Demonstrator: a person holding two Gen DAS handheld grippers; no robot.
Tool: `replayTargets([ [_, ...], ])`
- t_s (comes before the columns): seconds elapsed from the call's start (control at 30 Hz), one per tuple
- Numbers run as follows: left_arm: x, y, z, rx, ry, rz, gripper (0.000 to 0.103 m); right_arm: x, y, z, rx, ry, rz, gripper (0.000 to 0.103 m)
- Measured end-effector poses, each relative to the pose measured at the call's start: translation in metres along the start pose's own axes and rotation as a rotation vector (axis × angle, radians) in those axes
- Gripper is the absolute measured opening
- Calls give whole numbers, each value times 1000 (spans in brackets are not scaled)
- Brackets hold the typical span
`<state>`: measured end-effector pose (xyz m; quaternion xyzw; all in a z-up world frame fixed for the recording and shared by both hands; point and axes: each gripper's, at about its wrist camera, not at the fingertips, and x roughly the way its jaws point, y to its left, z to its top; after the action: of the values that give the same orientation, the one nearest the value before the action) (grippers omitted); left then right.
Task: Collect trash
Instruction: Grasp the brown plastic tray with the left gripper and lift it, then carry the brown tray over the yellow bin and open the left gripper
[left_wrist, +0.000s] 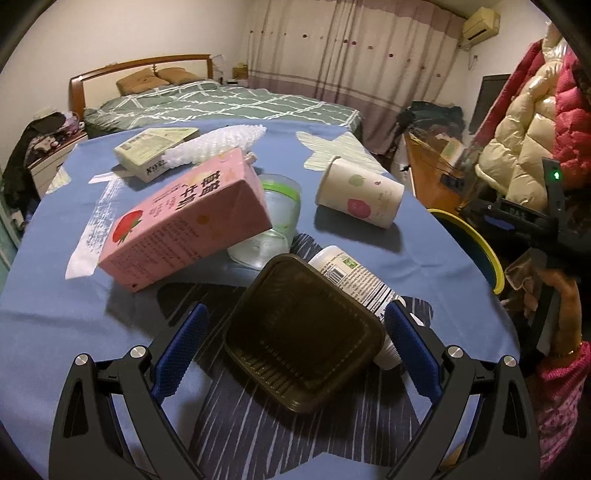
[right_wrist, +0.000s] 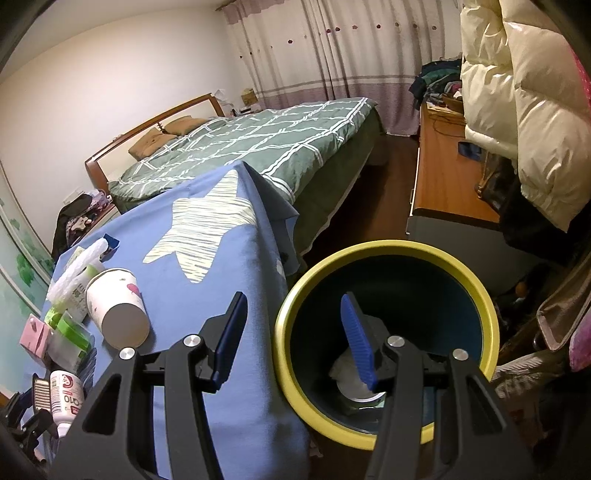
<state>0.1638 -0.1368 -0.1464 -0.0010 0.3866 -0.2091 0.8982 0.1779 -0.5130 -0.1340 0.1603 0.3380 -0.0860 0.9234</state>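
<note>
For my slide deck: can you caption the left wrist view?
Open left gripper straddles a dark plastic tray among cartons, cup and bottle on the blue tablecloth.

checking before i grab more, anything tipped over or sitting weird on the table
Yes. The pink carton sits tilted, propped on a clear plastic cup. The paper cup and white bottle lie on their sides. No spill shows.

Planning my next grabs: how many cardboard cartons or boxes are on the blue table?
2. The pink strawberry-print carton lies tilted, propped on a clear plastic cup. The pale green printed box lies at the far left, beside white foam wrap. Others may be hidden behind them.
</note>
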Motion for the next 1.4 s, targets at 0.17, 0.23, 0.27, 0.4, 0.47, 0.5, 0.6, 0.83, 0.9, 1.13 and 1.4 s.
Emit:
replayTargets([
  [0.17, 3, 0, 3, 27, 0, -35, 95, -1, 2, 0, -3, -2, 10, 51],
  [0.23, 5, 1, 4, 22, 4, -55, 95, -2, 3, 0, -5, -2, 15, 51],
  [0.27, 6, 3, 4, 18, 5, -68, 94, -2, 3, 0, -5, -2, 18, 51],
  [0.4, 5, 2, 5, 12, 6, -124, 79, -3, 3, 1, -3, -2, 23, 51],
  [0.47, 4, 0, 5, 22, 6, -124, 74, -2, 2, 1, -1, -2, 24, 51],
  [0.5, 3, -2, 5, 30, 4, -117, 73, -3, 2, 1, 0, -3, 26, 51],
  [0.6, 0, -7, 5, 52, -3, -89, 70, -4, 2, 1, -1, -6, 31, 51],
  [0.83, -9, -10, 6, 57, -16, -9, 67, -8, 1, 0, 3, -16, 39, 51],
  [0.9, -12, -10, 7, 59, -25, 5, 66, -9, 0, 0, 5, -19, 40, 51],
  [1.13, -26, -10, 13, 71, -44, 43, 66, -12, 1, 0, 7, -27, 48, 51],
  [1.4, -31, -30, 32, 107, -61, 41, 66, -24, -5, 2, 12, -55, 45, 51],
])
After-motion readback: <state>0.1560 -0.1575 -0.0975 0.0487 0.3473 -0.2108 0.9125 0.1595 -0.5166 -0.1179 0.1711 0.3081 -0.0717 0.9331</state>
